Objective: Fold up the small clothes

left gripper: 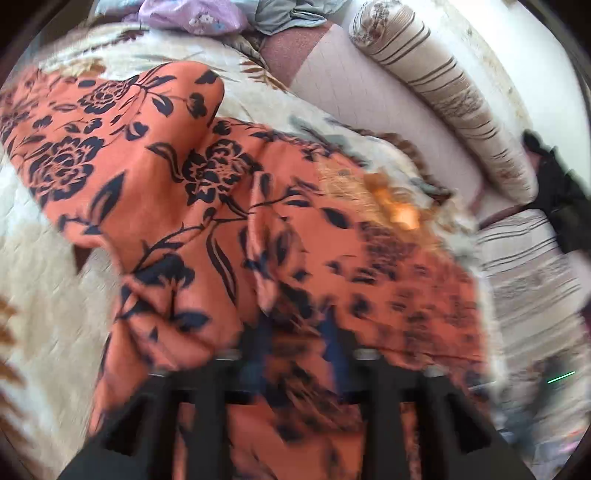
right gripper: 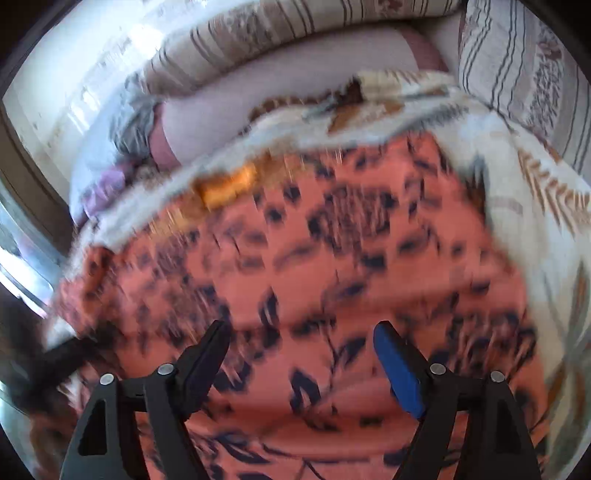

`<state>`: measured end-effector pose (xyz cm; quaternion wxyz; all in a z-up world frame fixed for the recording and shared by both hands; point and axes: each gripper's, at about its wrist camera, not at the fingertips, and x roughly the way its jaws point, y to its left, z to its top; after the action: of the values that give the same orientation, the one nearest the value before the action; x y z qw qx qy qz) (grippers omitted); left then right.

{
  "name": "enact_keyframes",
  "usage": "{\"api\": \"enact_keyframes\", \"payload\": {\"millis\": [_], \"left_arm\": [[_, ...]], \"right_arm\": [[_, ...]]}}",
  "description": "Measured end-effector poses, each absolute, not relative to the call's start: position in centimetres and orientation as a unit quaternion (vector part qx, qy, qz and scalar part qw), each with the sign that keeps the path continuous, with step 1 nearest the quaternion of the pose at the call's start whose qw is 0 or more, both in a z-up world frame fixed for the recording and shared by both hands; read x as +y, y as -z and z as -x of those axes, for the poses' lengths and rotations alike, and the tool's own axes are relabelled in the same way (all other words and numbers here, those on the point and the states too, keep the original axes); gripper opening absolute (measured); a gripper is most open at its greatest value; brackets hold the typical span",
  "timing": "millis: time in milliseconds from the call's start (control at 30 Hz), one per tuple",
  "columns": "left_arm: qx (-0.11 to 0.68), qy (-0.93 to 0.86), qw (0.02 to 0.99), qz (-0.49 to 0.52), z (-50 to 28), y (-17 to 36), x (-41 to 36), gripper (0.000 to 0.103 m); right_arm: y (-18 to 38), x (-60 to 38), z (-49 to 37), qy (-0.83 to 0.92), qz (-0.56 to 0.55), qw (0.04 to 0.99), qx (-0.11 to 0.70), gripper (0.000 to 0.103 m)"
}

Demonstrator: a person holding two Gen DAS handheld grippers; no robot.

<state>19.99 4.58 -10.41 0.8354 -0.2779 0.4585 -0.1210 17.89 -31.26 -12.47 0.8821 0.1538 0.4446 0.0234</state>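
1. Lying rumpled across the cream leaf-patterned blanket [left gripper: 44,229], the orange garment with dark floral print [left gripper: 177,206] reaches close to the blanket's far edge, one fold humped up.
2. The right gripper [right gripper: 301,334] hovers over the cloth, jaws wide and empty (one pad blue).
3. The left gripper [left gripper: 295,332] is blurred; its jaws stand partly apart above the cloth, nothing clearly pinched.
4. Beyond the blanket's edge lies a striped bolster cushion [left gripper: 454,96]; lilac and grey clothes [left gripper: 199,14] sit by its far corner.
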Motion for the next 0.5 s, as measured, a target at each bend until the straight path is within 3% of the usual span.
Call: {"api": "enact_keyframes", "payload": {"millis": [67,133,367,500], "left_arm": [[0.407,0.162,0.839,0.324,-18.3,7.6,7.5,0.068],[0.358,0.159,0.851,0.351,-17.3,5.5,11.7,0.073],[0.282,-0.058,0.809,0.513,-18.3,8.1,33.1,0.072],[0.273,-0.100,0.793,0.534,-20.8,9.9,38.6,0.072]], "right_arm": [[12.9,-30.1,-16.5,-0.028,-0.104,0.904,0.413,0.086],[12.9,-30.0,-16.9,-0.032,-0.105,0.900,0.423,0.091],[14.0,-28.8,-17.6,-0.035,-0.083,0.900,0.426,0.099],[14.0,-29.4,-17.2,-0.047,-0.099,0.901,0.420,0.102]]}}
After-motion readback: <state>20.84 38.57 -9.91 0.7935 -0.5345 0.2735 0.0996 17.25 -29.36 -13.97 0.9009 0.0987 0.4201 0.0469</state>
